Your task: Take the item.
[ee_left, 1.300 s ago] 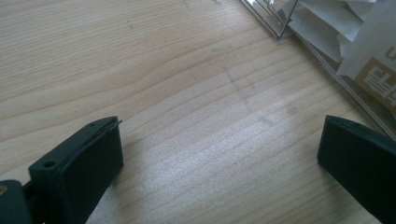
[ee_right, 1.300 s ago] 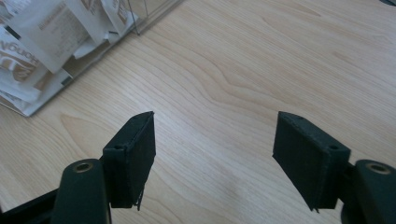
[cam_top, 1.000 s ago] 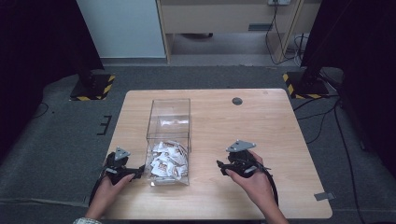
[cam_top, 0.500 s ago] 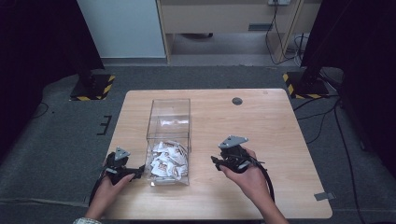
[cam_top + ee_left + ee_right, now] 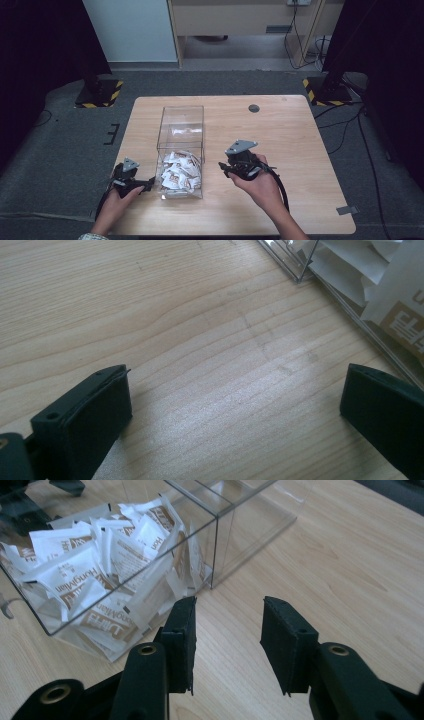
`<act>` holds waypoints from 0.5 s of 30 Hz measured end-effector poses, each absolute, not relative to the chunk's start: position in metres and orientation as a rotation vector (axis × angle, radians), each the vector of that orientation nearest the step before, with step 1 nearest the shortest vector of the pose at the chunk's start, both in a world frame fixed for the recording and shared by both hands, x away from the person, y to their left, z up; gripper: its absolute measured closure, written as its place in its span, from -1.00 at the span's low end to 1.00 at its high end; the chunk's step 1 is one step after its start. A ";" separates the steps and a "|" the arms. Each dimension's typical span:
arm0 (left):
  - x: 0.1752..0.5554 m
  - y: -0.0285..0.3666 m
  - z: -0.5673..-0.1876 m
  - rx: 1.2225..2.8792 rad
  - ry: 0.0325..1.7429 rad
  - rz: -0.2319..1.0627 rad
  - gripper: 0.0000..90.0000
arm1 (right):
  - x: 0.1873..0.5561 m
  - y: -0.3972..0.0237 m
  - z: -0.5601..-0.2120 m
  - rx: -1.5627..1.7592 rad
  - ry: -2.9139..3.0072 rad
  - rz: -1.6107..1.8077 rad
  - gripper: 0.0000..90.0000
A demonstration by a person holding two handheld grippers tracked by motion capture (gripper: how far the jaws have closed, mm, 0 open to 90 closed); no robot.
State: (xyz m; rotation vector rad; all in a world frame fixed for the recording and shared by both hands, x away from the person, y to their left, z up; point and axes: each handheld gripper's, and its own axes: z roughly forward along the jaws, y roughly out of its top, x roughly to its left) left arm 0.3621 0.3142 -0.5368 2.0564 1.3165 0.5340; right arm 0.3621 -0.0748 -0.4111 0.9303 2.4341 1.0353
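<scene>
In the high view a clear plastic box stands at the centre-left of the wooden table, its near half heaped with white and brown sachets. The right gripper hovers just right of the box at lower centre, its jaws having just been closing to a narrow gap with nothing between them, as the right gripper view shows with the sachets at upper left. The left gripper rests at the lower left, just beside the box's near corner, its jaws spread wide and empty over bare wood.
</scene>
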 end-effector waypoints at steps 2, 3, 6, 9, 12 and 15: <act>0.362 0.314 -0.537 2.056 1.317 0.534 -1.00 | 0.363 -0.072 -0.407 0.923 2.437 1.051 0.31; 0.362 0.314 -0.537 2.056 1.317 0.534 -1.00 | 0.364 -0.068 -0.404 0.915 2.442 1.056 0.32; 0.362 0.314 -0.537 2.056 1.316 0.534 -1.00 | 0.364 -0.065 -0.402 0.901 2.449 1.051 0.33; 0.362 0.314 -0.537 2.056 1.317 0.534 -1.00 | 0.364 -0.059 -0.398 0.882 2.453 1.061 0.34; 0.362 0.314 -0.537 2.056 1.317 0.534 -1.00 | 0.364 -0.053 -0.395 0.871 2.455 1.078 0.36; 0.362 0.314 -0.537 2.056 1.317 0.534 -1.00 | 0.365 -0.048 -0.392 0.854 2.466 1.080 0.38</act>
